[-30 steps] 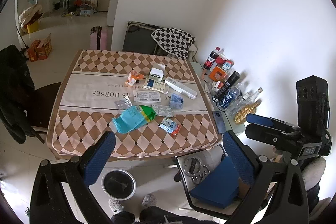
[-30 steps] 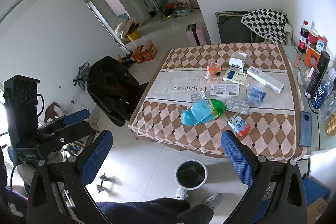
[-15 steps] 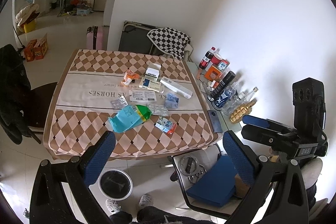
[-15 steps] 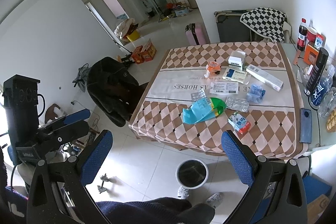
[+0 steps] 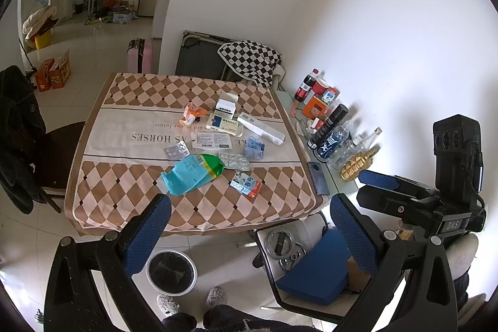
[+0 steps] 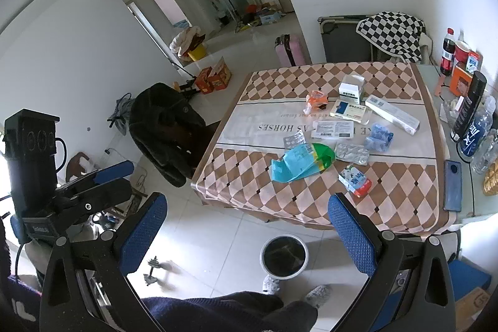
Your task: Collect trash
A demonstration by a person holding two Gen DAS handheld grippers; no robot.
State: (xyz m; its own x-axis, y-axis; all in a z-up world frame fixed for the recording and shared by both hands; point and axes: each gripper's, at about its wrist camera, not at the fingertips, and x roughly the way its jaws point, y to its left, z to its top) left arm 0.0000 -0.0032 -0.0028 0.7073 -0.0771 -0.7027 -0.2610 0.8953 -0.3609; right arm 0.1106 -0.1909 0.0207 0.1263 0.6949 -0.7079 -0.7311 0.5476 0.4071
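Note:
Trash lies on the checked tablecloth (image 5: 124, 192): a blue-green plastic bag (image 5: 193, 173), blister packs (image 5: 176, 152), a red-blue wrapper (image 5: 246, 185), an orange wrapper (image 5: 193, 112), a blue wrapper (image 5: 254, 147), medicine boxes (image 5: 225, 123) and a long white box (image 5: 261, 129). A round bin (image 5: 171, 273) with a black liner stands on the floor before the table; it also shows in the right wrist view (image 6: 284, 257). My left gripper (image 5: 249, 235) and right gripper (image 6: 247, 234) are both open and empty, held back from the table's near edge.
Bottles, a spray can (image 5: 326, 126) and a phone (image 5: 318, 178) sit along the table's right side by the wall. A chair with a blue cushion (image 5: 311, 269) stands at the right, a chair with a black coat (image 6: 168, 129) at the left.
Both grippers have drawn back a little from the table and risen, so table and bin appear slightly smaller. Both stay open. Nothing on the table has moved.

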